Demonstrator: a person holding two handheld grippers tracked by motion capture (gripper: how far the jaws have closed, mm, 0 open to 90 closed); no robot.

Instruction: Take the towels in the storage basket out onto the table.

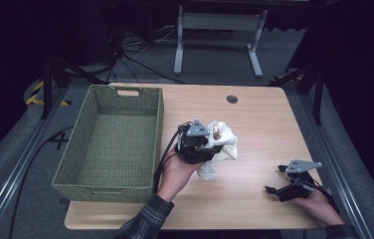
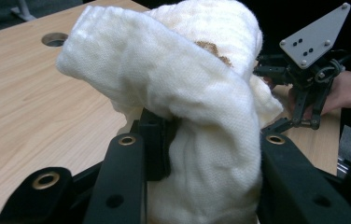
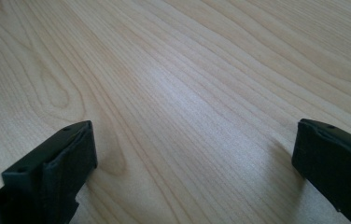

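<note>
Left gripper (image 1: 210,149) jaws clamp the bunched white cloth (image 2: 201,93), likely bound for the green wicker basket (image 1: 83,144); right gripper (image 1: 274,191) rests wide open, empty, out of the way.

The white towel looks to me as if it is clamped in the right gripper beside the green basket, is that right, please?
Not quite: the left gripper clamps the white towel, beside the green basket. The left gripper view shows its jaws pressed into the cloth; the right gripper rests open on the table.

Left claw (image 1: 210,145) clamped, right claw (image 1: 273,180) agape.
</note>
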